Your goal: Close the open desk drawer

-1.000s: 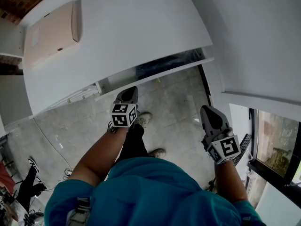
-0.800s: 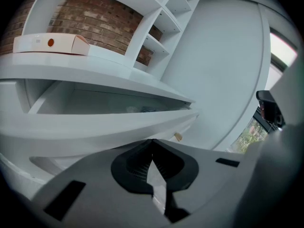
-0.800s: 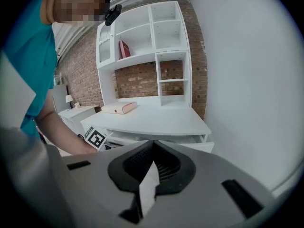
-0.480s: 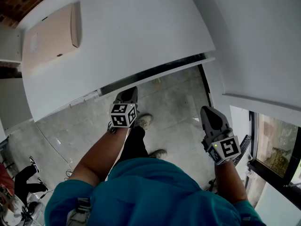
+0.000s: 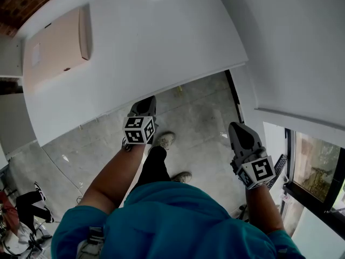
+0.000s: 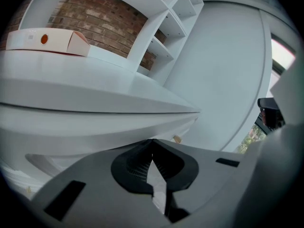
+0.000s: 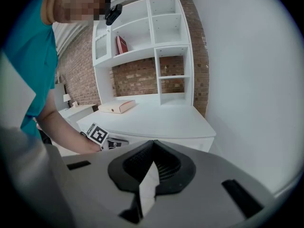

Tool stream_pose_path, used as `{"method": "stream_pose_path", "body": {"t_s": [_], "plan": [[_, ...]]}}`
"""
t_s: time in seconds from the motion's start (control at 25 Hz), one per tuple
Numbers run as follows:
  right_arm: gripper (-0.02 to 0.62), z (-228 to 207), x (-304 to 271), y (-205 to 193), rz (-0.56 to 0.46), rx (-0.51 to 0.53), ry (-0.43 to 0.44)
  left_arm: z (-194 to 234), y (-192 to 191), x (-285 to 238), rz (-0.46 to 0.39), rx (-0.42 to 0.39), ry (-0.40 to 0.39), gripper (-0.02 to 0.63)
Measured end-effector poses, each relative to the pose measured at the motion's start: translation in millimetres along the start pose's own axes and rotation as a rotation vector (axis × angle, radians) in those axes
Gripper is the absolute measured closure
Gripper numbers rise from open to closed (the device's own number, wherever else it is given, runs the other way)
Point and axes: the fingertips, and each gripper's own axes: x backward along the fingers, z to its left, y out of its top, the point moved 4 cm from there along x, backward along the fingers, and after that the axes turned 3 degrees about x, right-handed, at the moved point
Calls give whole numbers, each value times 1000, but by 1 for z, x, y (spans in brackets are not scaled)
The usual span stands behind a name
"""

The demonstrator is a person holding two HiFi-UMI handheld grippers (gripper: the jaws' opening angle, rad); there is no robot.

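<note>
At the edge of the white surface (image 5: 161, 42), the closed, empty left gripper (image 5: 144, 104) faces the drawer (image 6: 95, 127), likely rigid and best pushed mid-front, while the right gripper (image 5: 240, 129) hangs closed, empty.

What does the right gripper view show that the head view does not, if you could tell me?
Only the right gripper view: the white shelf unit, a red book on one shelf, and the right hand-held gripper with its jaws closed together. Only the head view: the grey floor, the person's shoes and the window at right. Both: the white desk, the flat box on it, and the left hand-held gripper at the desk's front edge.
</note>
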Motion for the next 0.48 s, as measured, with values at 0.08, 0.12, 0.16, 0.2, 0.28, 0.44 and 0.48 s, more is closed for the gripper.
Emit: {"method": "stream_pose_path", "body": {"t_s": [0.08,0.12,0.16,0.2,0.28,0.44,0.48], "plan": [[574,-1,-3,1,4,-2,0,2,3,-3,-8,-13,4,592],[574,-1,-5,1,5,-3,0,4,5,-5,-13,-14,6,592],[574,-1,-6,1,7,-5,0,5,7,-7,-16,-10,5,592],[574,0,-8,2,8,-5,0,6,9,-8,-19,-3,3,592],[574,1,-10,3,8,-4,3,4,11,-10,-23,5,-3,592],[574,3,-11,2,26,-2,5,3,12,-10,-24,12,-9,592],[574,2,-10,0,33,-2,4,3,12,-11,-23,14,-11,592]]}}
